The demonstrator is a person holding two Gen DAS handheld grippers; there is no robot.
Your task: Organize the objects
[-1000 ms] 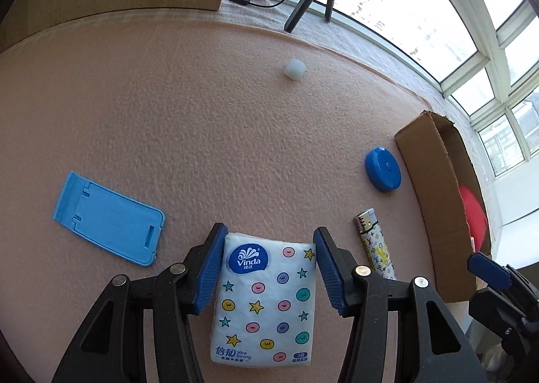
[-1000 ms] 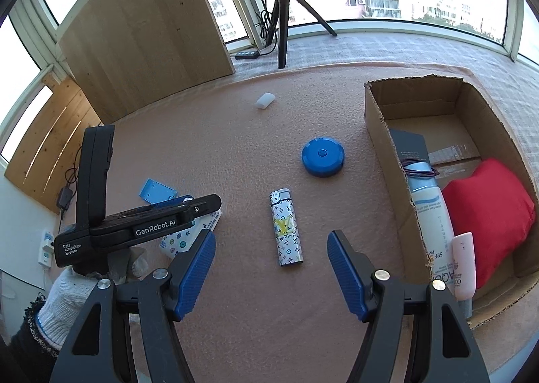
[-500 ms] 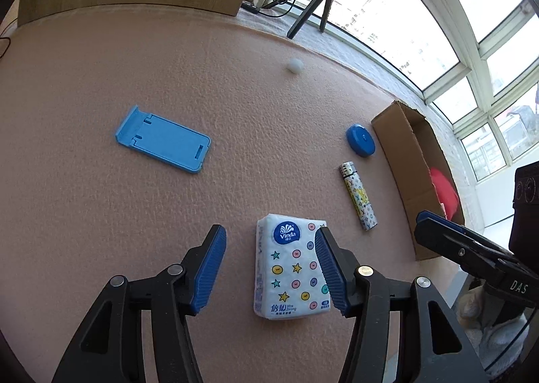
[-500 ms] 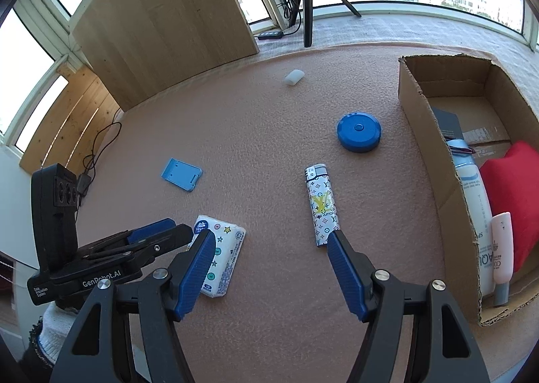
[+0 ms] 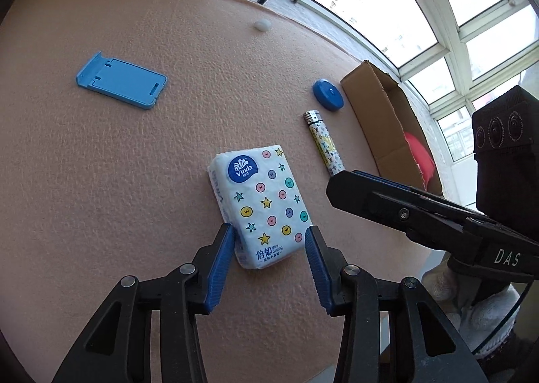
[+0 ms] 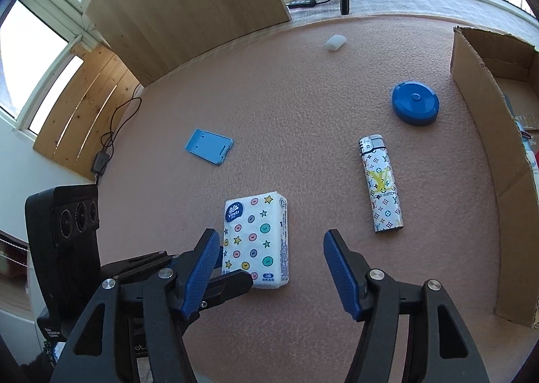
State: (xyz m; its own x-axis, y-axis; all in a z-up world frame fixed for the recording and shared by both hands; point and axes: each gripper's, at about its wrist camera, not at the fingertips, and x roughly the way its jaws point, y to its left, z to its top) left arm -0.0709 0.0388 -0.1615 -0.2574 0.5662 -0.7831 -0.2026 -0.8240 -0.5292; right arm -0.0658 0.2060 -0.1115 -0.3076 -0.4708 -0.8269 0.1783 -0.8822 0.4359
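So the cardboard box [image 5: 380, 113] sits off to the right on the table [image 5: 101, 164]. The tissue pack [image 5: 262, 208] lies flat, long axis running away from the left gripper [image 5: 269, 248], whose fingers are spread open straddling its near end. The right gripper [image 6: 269, 258] is open too, empty, pack just left of center.

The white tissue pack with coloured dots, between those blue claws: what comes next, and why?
Probably the left gripper should close on the white dotted tissue pack: its open blue fingers already flank the pack's near end, which lies flat on the pink table.
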